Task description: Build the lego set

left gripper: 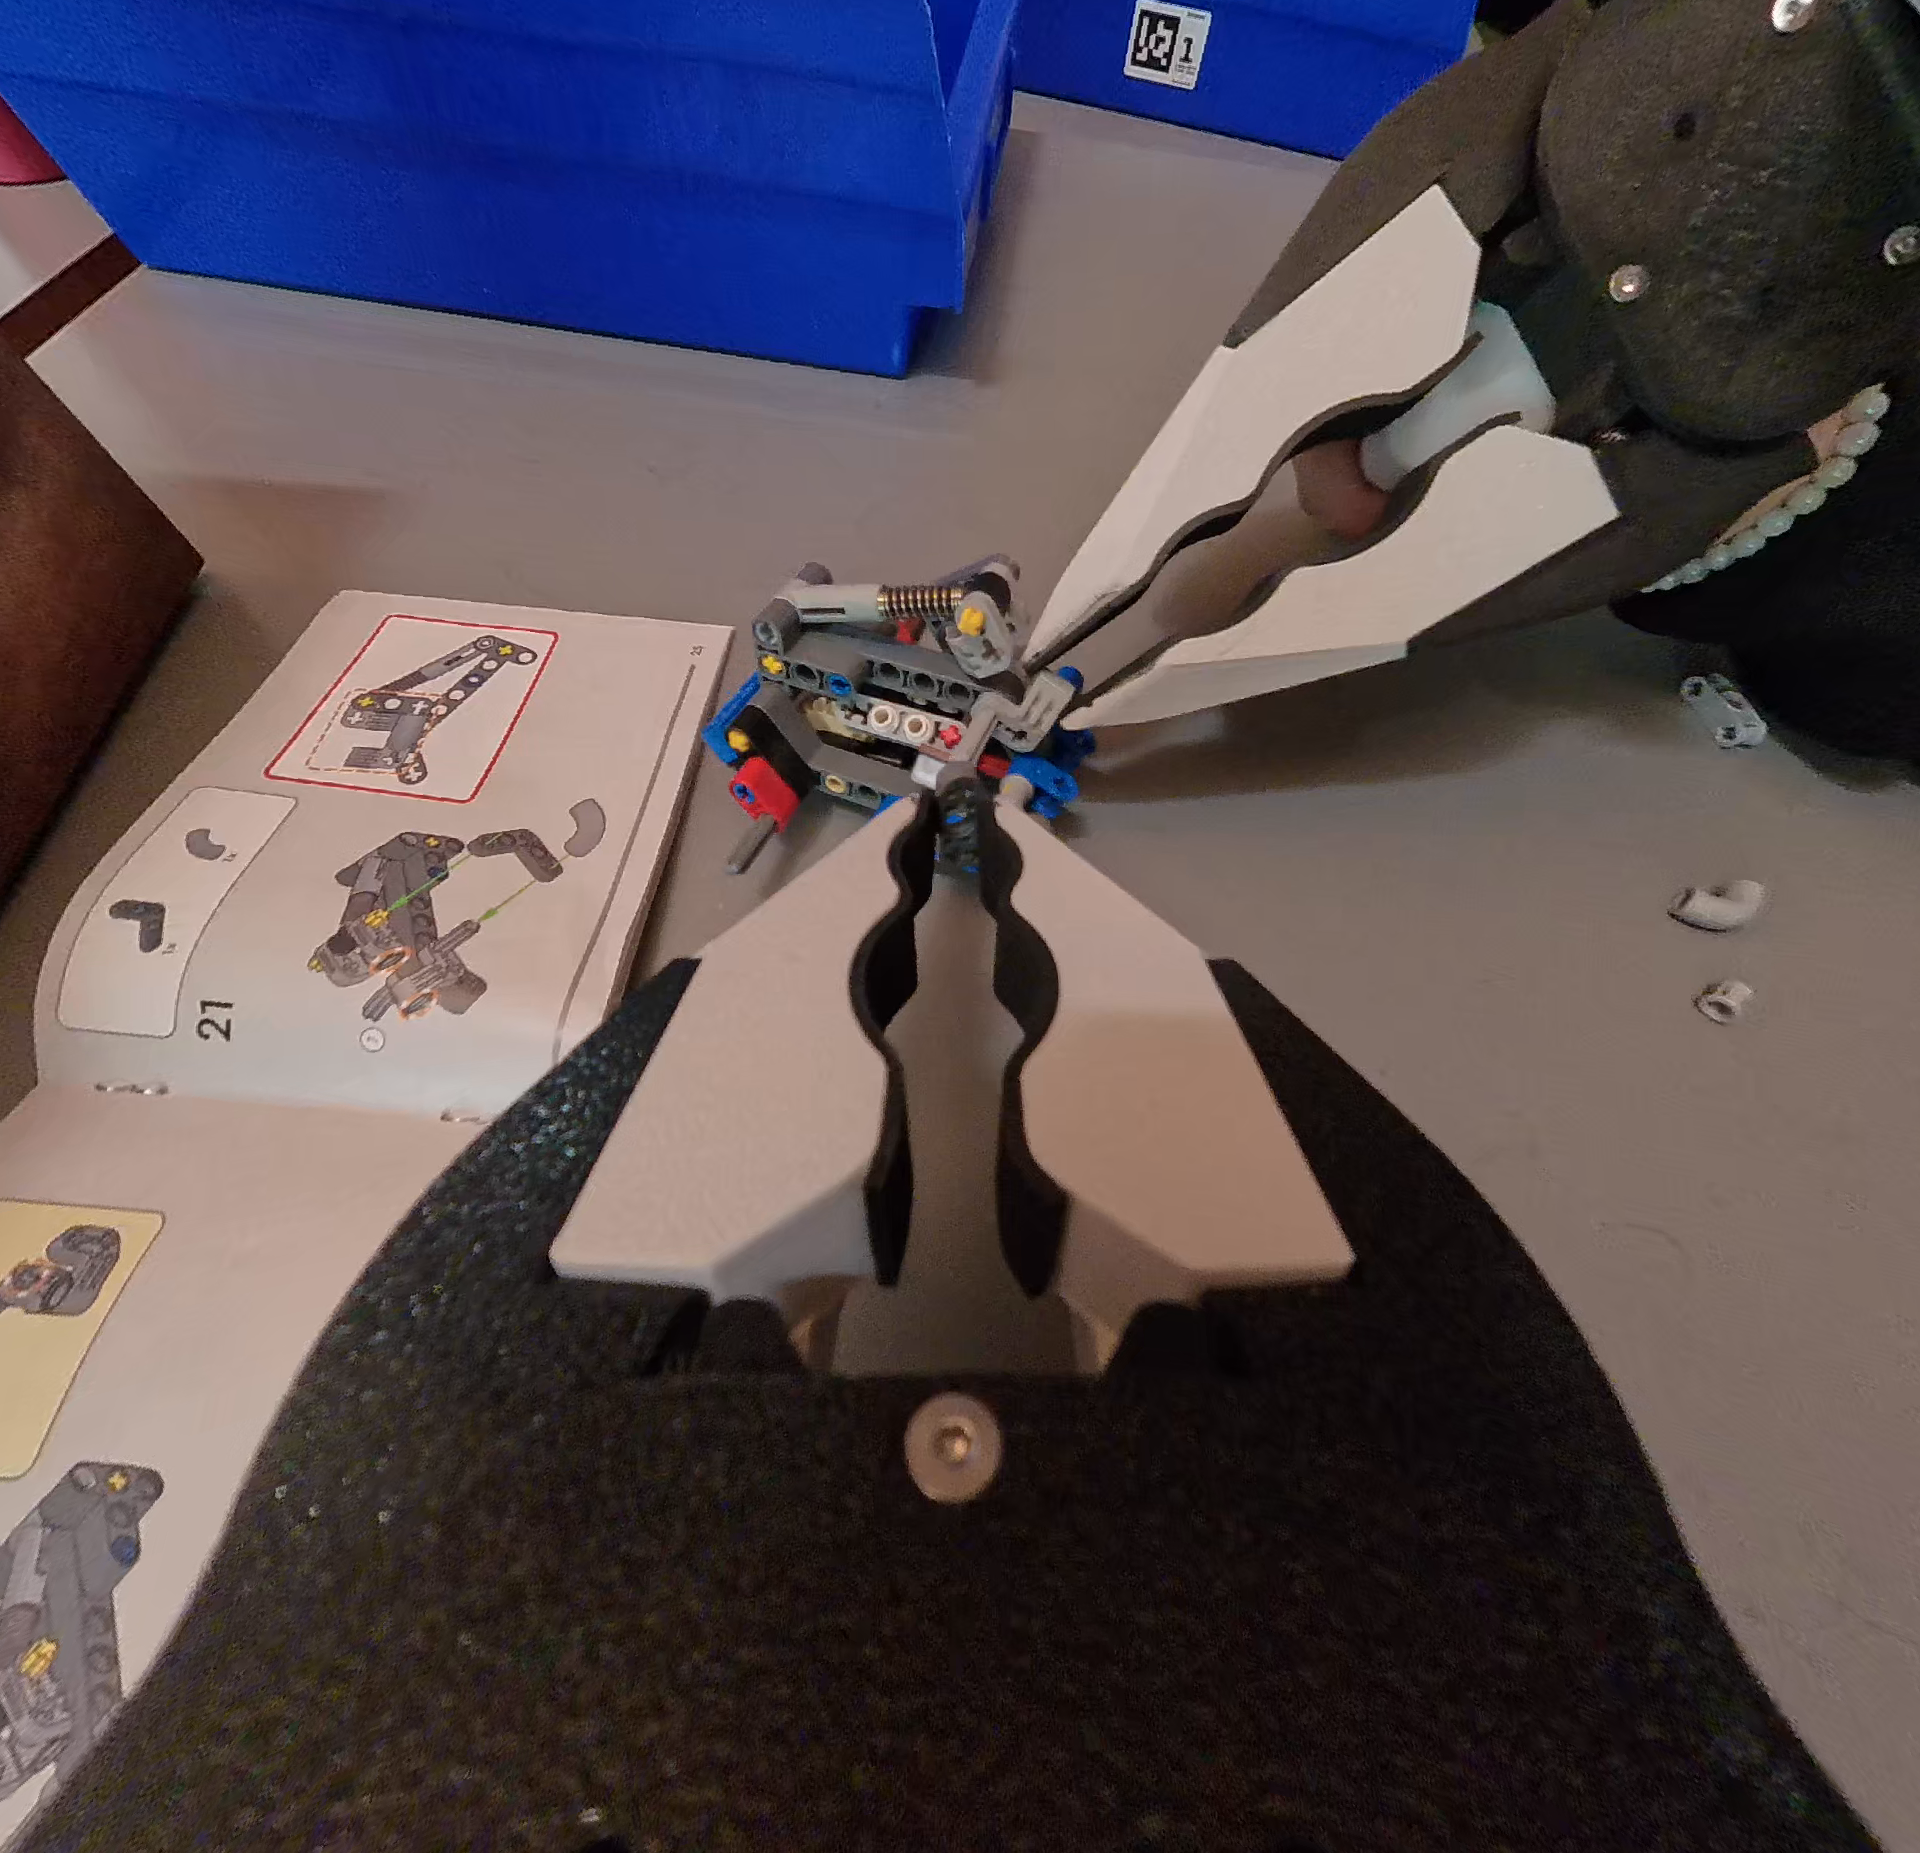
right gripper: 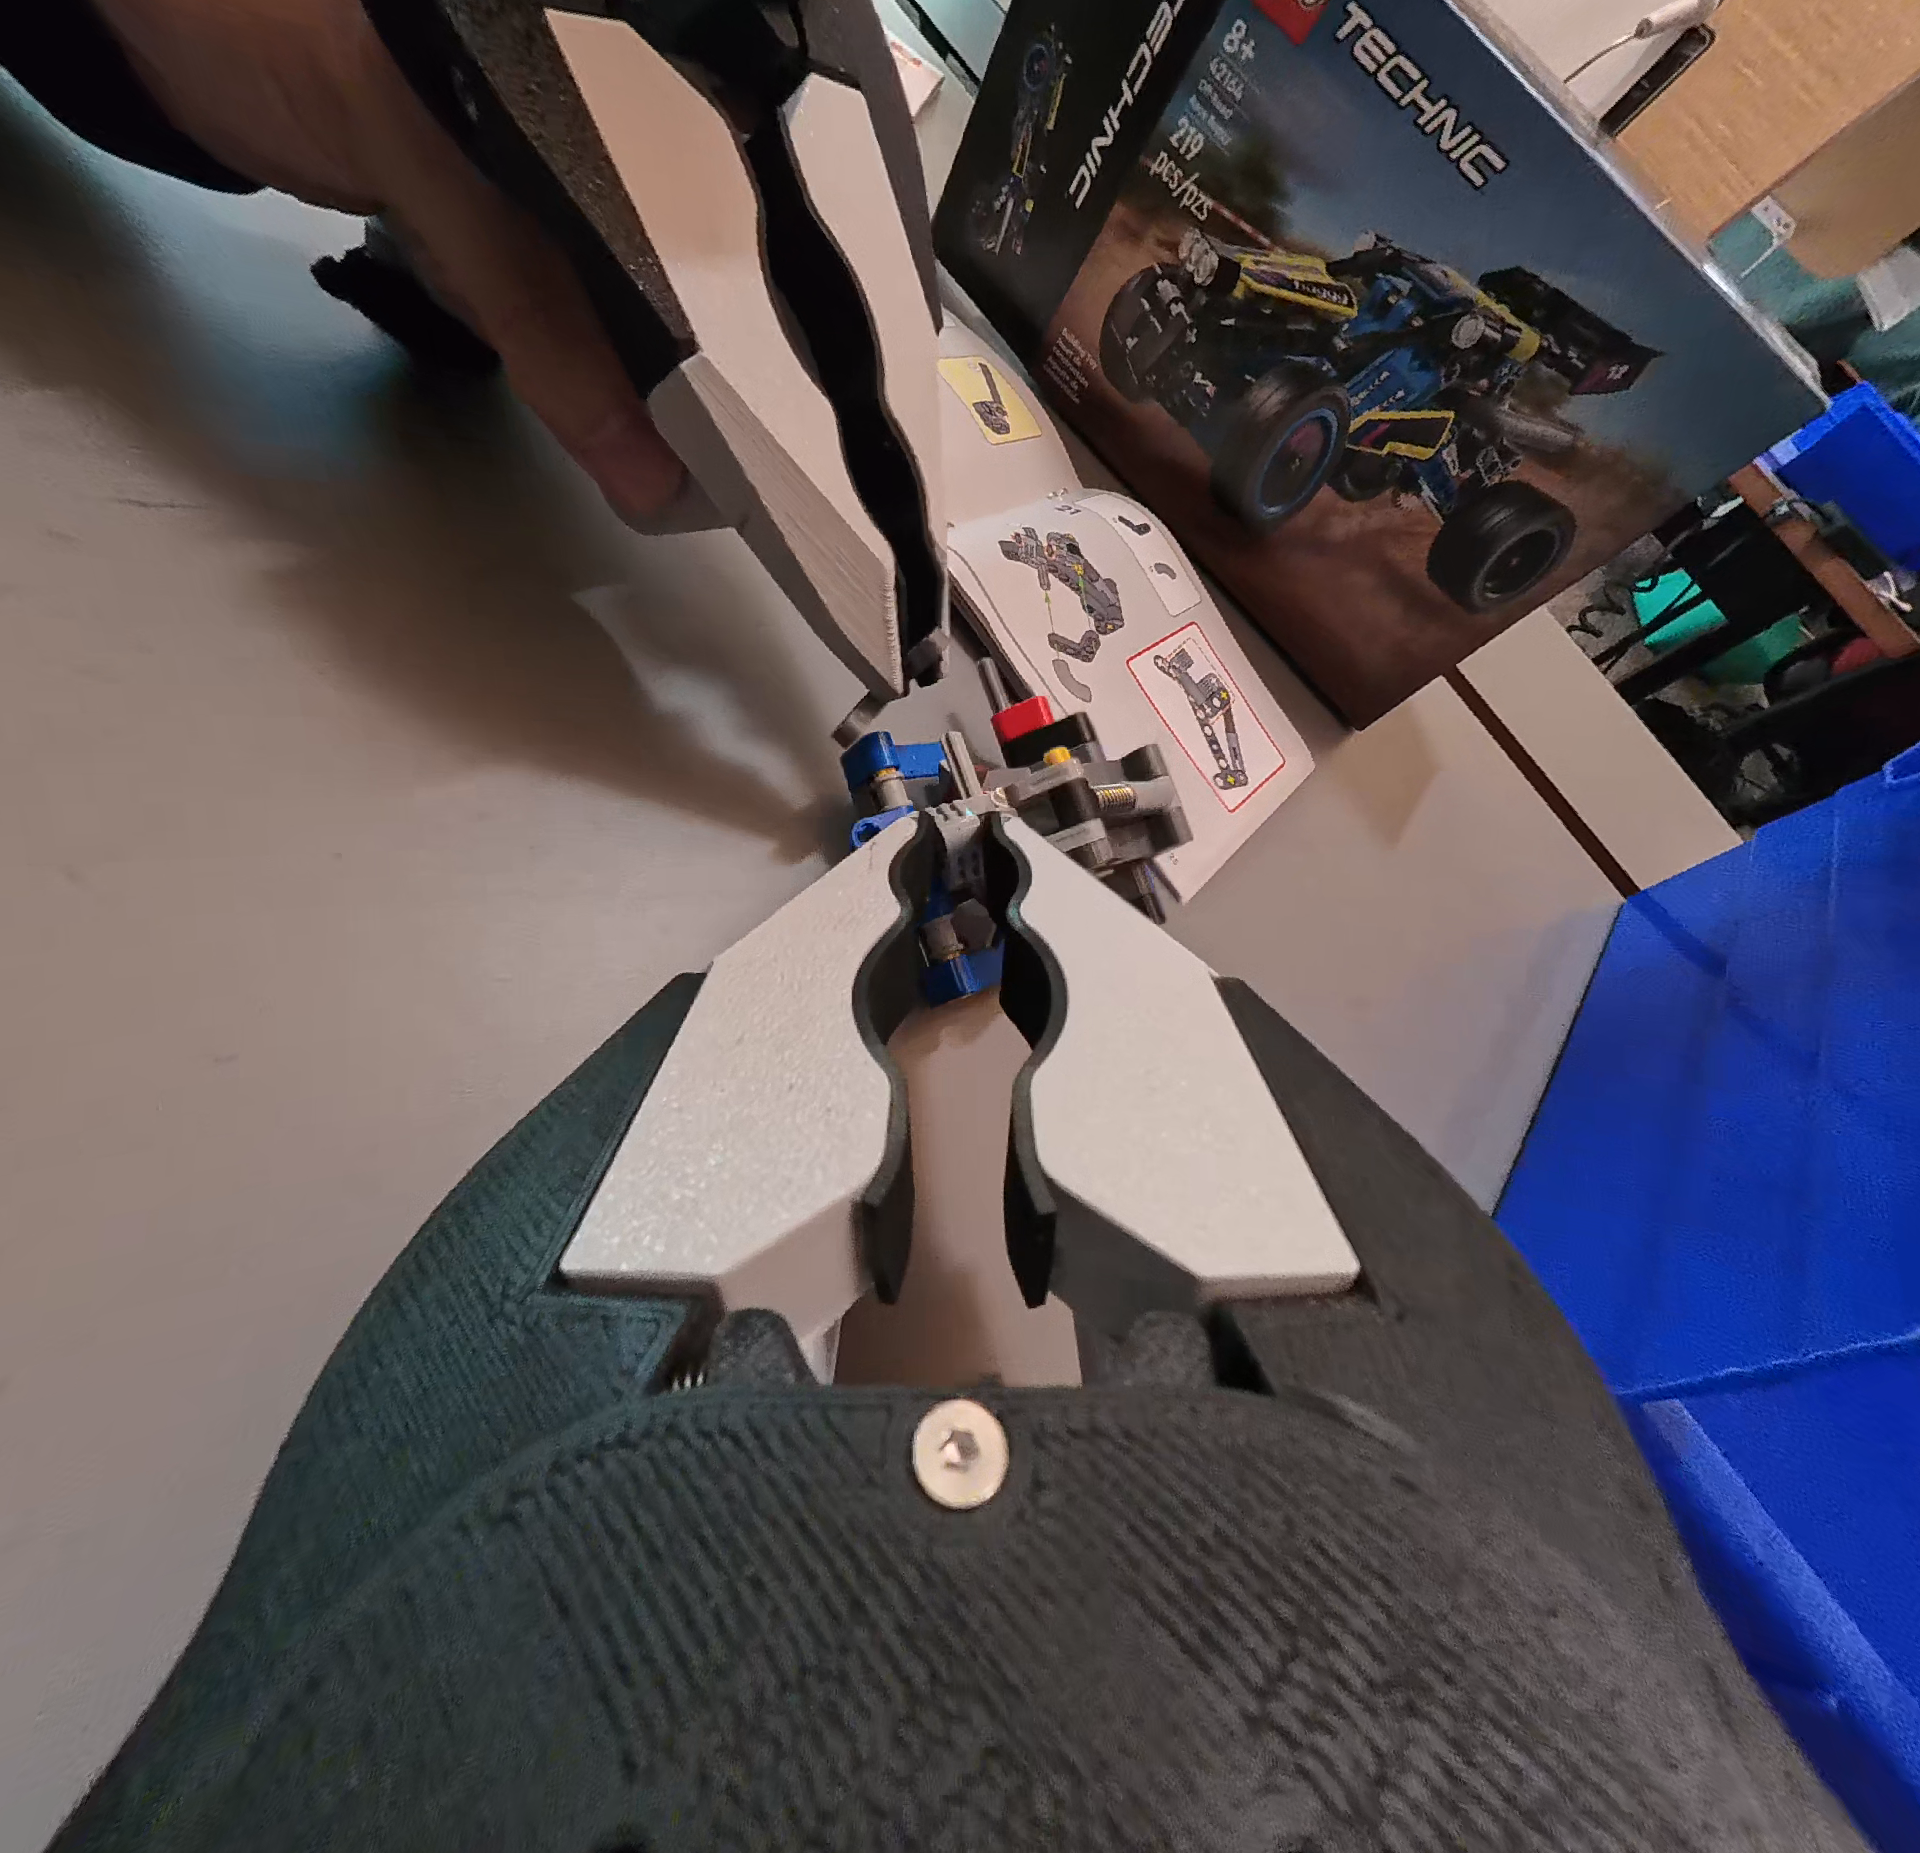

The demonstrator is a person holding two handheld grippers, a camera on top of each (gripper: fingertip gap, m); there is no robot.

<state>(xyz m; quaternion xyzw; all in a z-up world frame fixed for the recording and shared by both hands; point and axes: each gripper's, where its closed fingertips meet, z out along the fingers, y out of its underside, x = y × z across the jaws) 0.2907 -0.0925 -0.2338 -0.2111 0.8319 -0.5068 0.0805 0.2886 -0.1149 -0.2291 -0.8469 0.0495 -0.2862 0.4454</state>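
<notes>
A small brick assembly (left gripper: 873,702) of grey, blue and red parts with a metal spring lies on the grey table; it also shows in the right wrist view (right gripper: 1091,795). My left gripper (left gripper: 956,816) is shut on a small dark grey piece (left gripper: 958,811) at the assembly's near edge. In the right wrist view the left gripper (right gripper: 914,671) comes down from above with that piece (right gripper: 925,658) at its tips. My right gripper (right gripper: 961,837) is shut on a light grey part (right gripper: 961,847) of the assembly. In the left wrist view it (left gripper: 1049,697) reaches in from the upper right.
An open instruction booklet (left gripper: 416,816) lies left of the assembly. Blue bins (left gripper: 520,141) stand behind, and one (right gripper: 1714,1180) is at the right. A printed toy box (right gripper: 1351,297) stands behind the booklet. Small loose grey pieces (left gripper: 1714,904) lie at the right.
</notes>
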